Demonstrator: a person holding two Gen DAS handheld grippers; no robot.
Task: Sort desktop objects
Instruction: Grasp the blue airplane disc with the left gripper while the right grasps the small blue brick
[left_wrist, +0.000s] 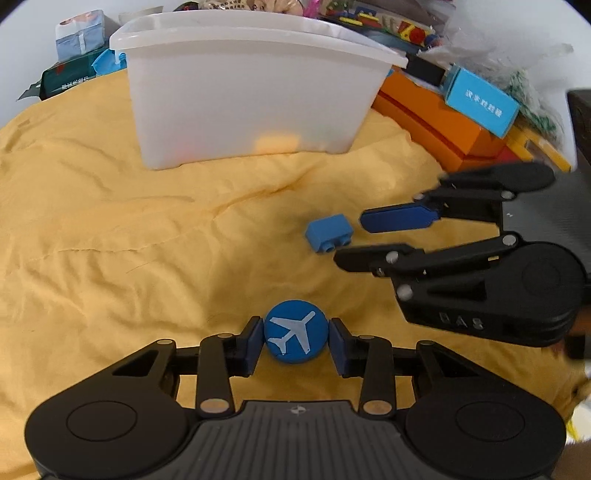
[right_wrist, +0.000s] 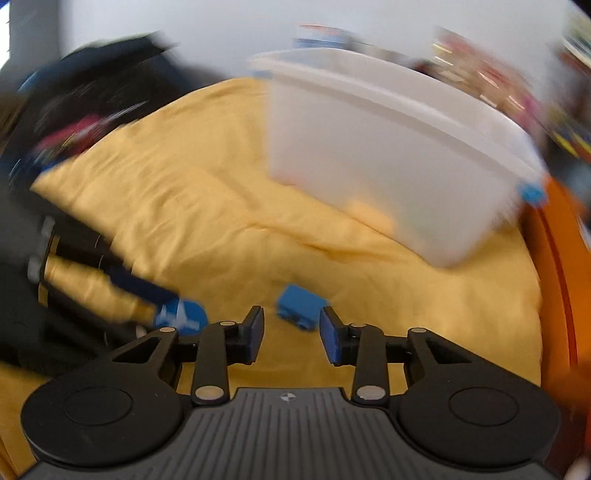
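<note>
Left gripper (left_wrist: 296, 341) pinching the blue disc (left_wrist: 295, 336), right gripper (right_wrist: 291, 326) wide open at the brick (right_wrist: 301, 306) — straddle it squarely, then squeeze

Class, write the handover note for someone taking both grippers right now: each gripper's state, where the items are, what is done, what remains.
Left gripper: pads flank the blue airplane disc on the yellow cloth; grip not confirmed.
Right gripper: open, approaching the blue brick; not grasped.
White bin: behind both items; something orange and red shows faintly through its wall.
Left to do: bin the disc and the brick.
</note>
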